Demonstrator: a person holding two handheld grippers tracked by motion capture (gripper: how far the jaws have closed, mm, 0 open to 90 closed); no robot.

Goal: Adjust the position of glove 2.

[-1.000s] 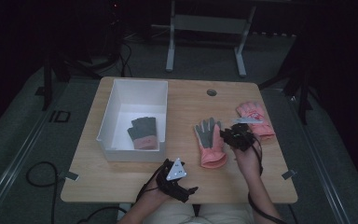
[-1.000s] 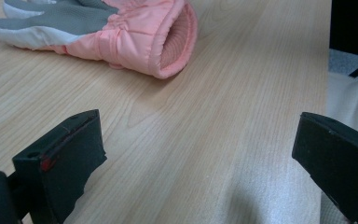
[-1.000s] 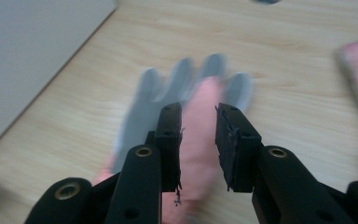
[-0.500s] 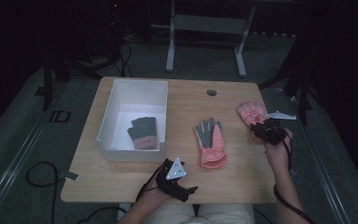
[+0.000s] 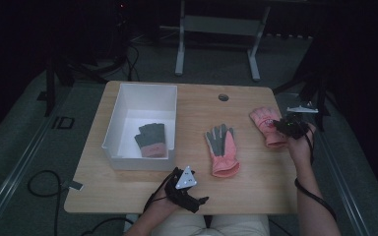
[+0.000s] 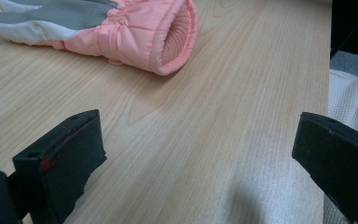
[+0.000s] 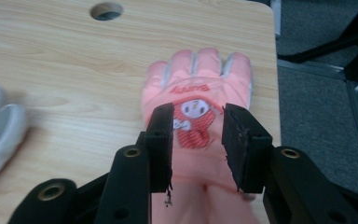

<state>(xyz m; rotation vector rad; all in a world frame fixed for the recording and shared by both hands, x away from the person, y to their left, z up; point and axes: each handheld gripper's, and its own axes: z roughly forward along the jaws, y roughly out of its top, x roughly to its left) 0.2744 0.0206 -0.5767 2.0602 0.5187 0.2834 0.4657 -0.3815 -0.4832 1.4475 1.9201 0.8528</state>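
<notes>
Over the pink glove (image 7: 196,112), the right gripper (image 7: 197,140) is hovering, jaws narrowly apart. Near the table's (image 5: 256,182) front edge, the left gripper (image 6: 200,154) is sitting, jaws gaping wide.

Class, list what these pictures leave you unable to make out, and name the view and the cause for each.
1. Right gripper view: whether it pinches the pink glove; the jaws cover the contact.
2. High view: the pattern on the glove in the white bin; too small and dim.
3. Left gripper view: the middle glove's fingers, cut off by the top edge.

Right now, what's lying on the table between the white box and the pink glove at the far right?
In the high view, one pink glove with a grey palm lies between the white box and the right-hand glove; otherwise bare wood.
</notes>
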